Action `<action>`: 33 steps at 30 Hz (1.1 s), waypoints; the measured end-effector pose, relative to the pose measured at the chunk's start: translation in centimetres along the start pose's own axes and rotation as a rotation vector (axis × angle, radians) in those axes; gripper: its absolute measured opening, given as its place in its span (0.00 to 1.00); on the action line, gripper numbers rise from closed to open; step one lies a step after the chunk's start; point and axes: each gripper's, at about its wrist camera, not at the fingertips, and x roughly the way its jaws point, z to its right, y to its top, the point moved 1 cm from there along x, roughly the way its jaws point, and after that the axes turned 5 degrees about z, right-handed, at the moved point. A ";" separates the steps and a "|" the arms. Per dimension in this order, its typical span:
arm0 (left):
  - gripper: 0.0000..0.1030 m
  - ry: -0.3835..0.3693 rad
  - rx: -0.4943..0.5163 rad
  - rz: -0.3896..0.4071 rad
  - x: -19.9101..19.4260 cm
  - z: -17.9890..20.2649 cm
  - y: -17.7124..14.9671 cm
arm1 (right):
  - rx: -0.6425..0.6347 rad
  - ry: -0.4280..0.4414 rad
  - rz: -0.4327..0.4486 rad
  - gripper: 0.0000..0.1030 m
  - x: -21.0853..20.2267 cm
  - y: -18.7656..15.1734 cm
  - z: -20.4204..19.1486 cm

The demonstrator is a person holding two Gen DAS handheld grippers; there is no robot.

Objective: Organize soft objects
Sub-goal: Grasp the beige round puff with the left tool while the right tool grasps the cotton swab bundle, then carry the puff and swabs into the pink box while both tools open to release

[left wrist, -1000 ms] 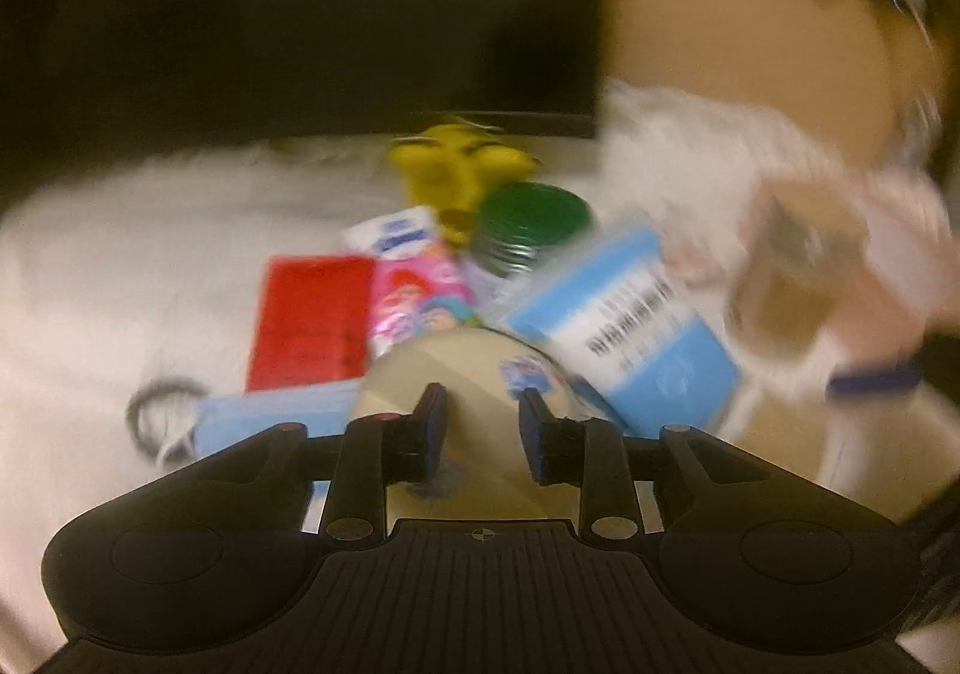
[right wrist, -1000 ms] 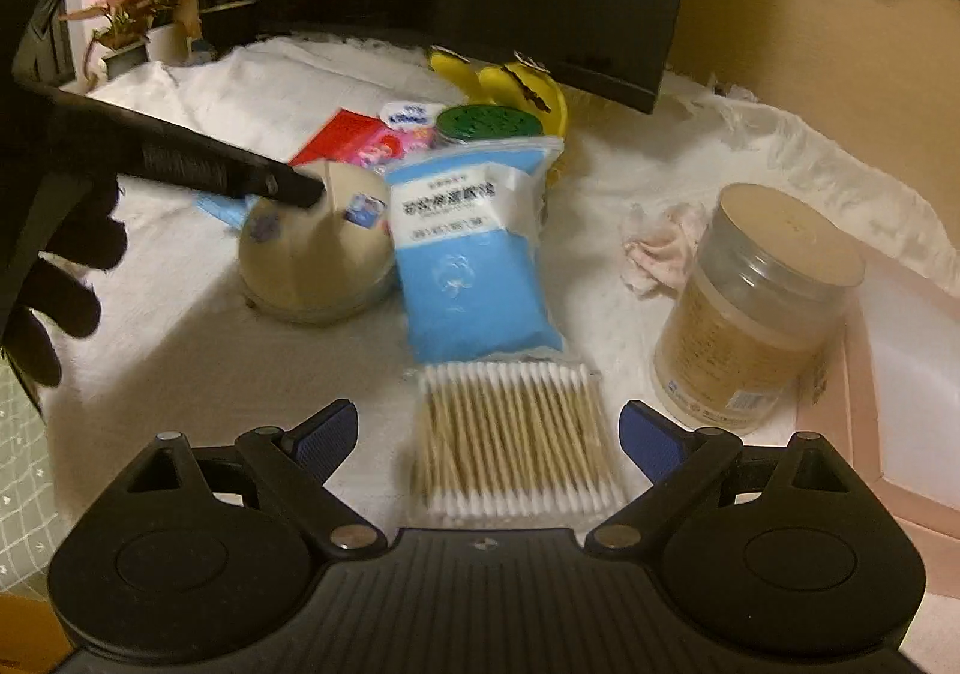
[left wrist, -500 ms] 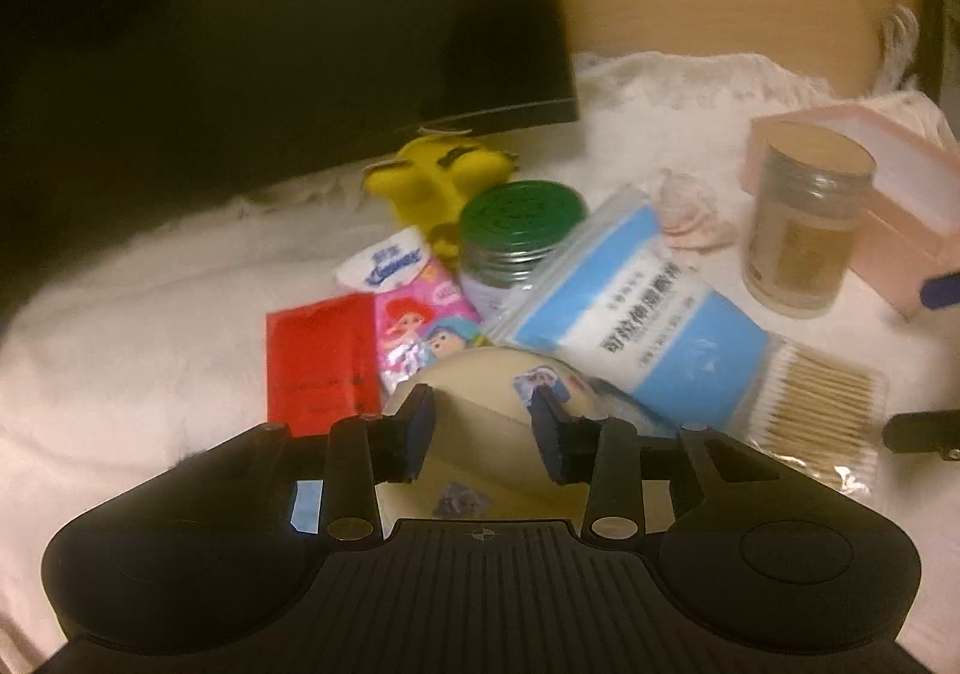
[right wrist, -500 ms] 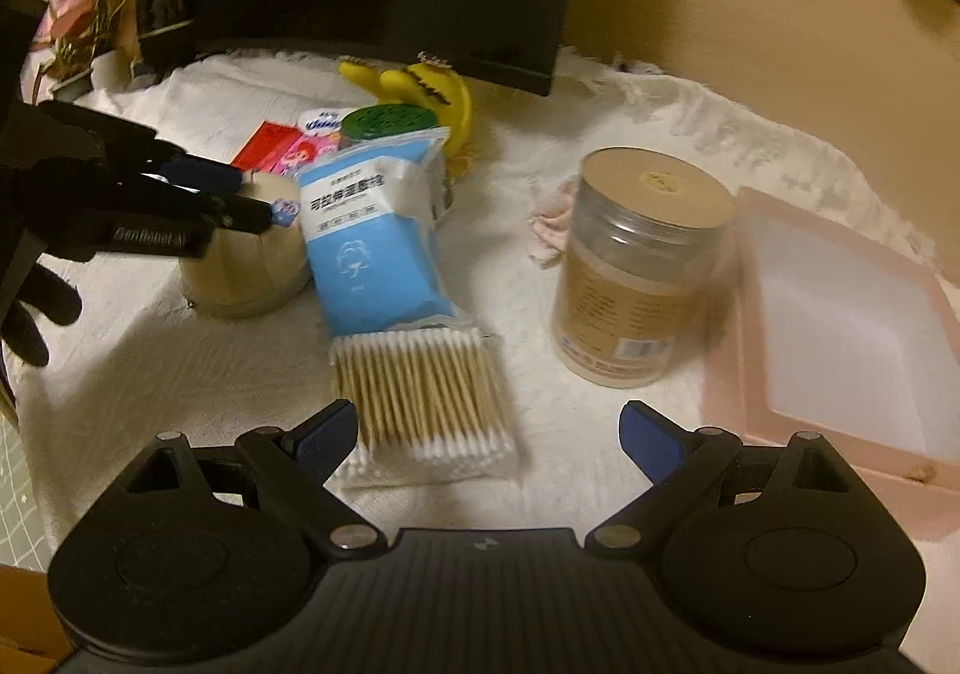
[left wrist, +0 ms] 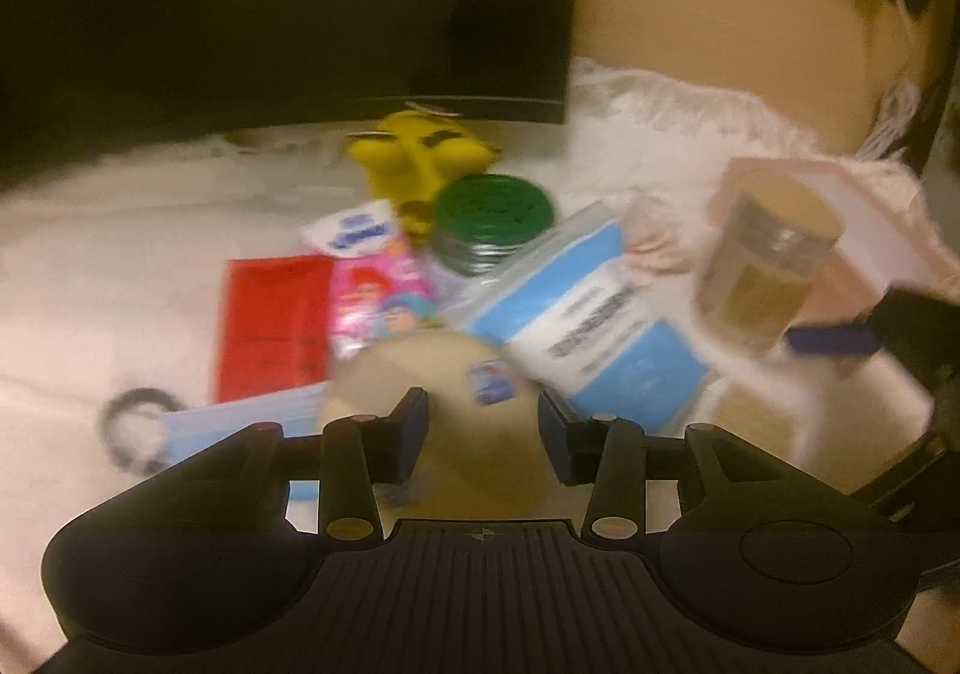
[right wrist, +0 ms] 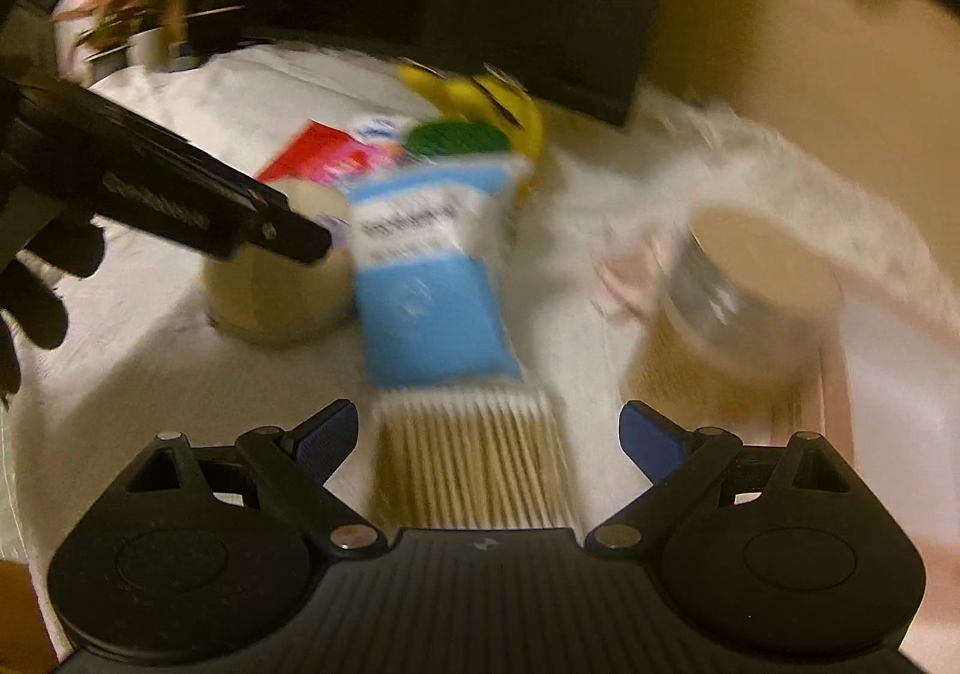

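My left gripper [left wrist: 483, 428] hovers at a round beige soft object [left wrist: 444, 368] with a small sticker. Its jaws are opening, the object sits between and below them, and the pads do not press on it. In the right wrist view one of its fingers [right wrist: 264, 230] reaches over that object [right wrist: 276, 290]. My right gripper [right wrist: 489, 428] stands wide open over a pack of cotton swabs [right wrist: 468, 464], touching nothing. A blue-and-white cotton pad pack [right wrist: 426, 278] lies beyond the swabs. A yellow plush toy [left wrist: 414, 158] sits at the back.
On the white cloth are a green-lidded jar [left wrist: 492, 212], a clear jar with a beige lid [right wrist: 744, 302], a pink tray [left wrist: 870, 206], a red packet [left wrist: 270, 326], two tissue packs [left wrist: 378, 296], a blue mask [left wrist: 240, 422] and a hair tie [left wrist: 138, 422]. A dark monitor [left wrist: 300, 14] stands behind.
The left jaws have spread wider over the beige object. The right gripper swung toward the jar and tray, then came back over the swabs, staying open.
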 end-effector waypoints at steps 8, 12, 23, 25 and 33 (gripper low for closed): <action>0.49 -0.043 -0.129 -0.035 0.2 -4.4 -1.3 | 0.021 0.021 -0.045 0.87 1.8 -0.4 0.0; 0.52 -0.052 -0.031 -0.014 0.1 -3.1 -1.6 | 0.086 0.045 -0.096 0.72 3.0 -1.2 0.5; 0.81 -0.122 0.097 -0.078 1.3 -0.2 -2.1 | 0.115 0.052 -0.081 0.72 2.6 -1.8 0.6; 0.82 -0.133 0.072 -0.072 1.7 0.0 -2.2 | 0.115 0.050 -0.077 0.72 2.6 -1.8 0.5; 0.91 -0.174 -0.244 -0.096 4.8 -3.0 -2.3 | 0.108 0.041 -0.070 0.72 2.5 -1.9 0.3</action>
